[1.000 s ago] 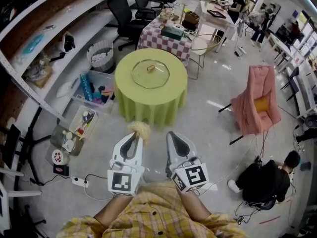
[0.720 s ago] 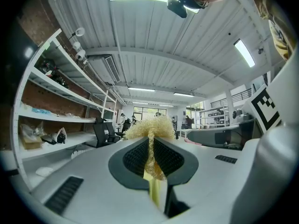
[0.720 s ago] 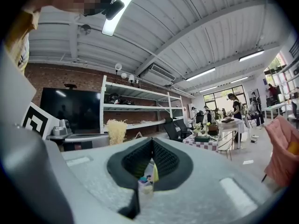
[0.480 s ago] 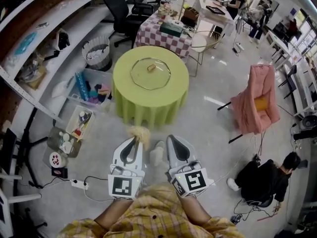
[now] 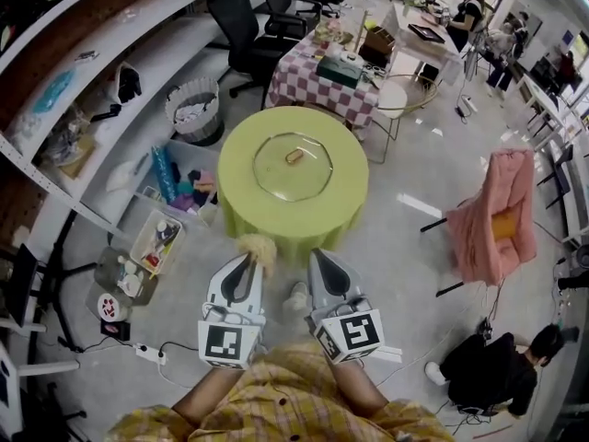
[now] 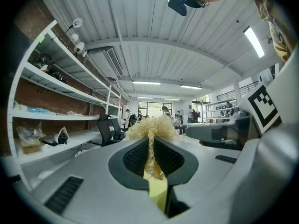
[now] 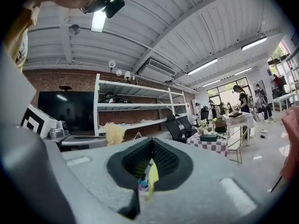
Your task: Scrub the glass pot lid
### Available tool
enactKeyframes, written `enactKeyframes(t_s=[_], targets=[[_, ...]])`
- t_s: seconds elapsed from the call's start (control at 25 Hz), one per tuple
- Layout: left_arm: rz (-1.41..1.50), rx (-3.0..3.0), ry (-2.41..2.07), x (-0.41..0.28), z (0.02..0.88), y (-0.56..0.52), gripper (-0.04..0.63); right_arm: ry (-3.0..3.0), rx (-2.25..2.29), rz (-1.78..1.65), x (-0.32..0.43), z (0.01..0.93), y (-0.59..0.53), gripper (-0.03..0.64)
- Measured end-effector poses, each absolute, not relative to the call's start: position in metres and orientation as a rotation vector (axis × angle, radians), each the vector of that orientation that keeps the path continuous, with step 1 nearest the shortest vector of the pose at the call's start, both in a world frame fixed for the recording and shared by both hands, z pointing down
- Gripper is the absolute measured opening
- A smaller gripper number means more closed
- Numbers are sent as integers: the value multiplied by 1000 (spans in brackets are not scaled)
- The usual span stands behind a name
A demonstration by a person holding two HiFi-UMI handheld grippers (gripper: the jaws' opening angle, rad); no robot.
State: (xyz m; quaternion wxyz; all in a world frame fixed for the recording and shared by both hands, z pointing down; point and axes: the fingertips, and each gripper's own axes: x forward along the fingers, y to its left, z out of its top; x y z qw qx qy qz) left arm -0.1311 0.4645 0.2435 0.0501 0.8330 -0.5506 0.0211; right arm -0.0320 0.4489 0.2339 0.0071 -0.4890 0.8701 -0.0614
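Note:
The glass pot lid [image 5: 293, 166], clear with a small brass knob, lies flat in the middle of a round table under a lime-green cloth [image 5: 241, 196], ahead of me in the head view. My left gripper [image 5: 252, 258] is shut on a fluffy straw-coloured scrubber [image 5: 259, 245], whose tuft sticks out past the jaw tips [image 6: 150, 126]. My right gripper [image 5: 317, 258] is shut with nothing between its jaws [image 7: 151, 143]. Both grippers hang close to my body, well short of the table.
A grey shelf unit [image 5: 110, 72] runs along the left, with plastic bins [image 5: 156, 238] and a white basket [image 5: 194, 109] on the floor. Behind the round table stand a checkered table [image 5: 336, 86] and black office chairs [image 5: 247, 30]. A pink-draped chair [image 5: 492, 215] stands at right.
The round table and lid have shifted slightly right and down in the head view as I step closer. Both grippers keep their pose.

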Motion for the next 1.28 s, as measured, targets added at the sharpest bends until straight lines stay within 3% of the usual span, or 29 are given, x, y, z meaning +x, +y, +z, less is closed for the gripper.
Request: enactKeyframes(t_s=[0.76,1.28], targets=[[177,2457,-1775,-81,243,268,34,2793,-1371,-311,15,239,245,-3],[357,2420,-1737,-121,283,196,34,2855,-1394,-440,-18,275,177,-3]])
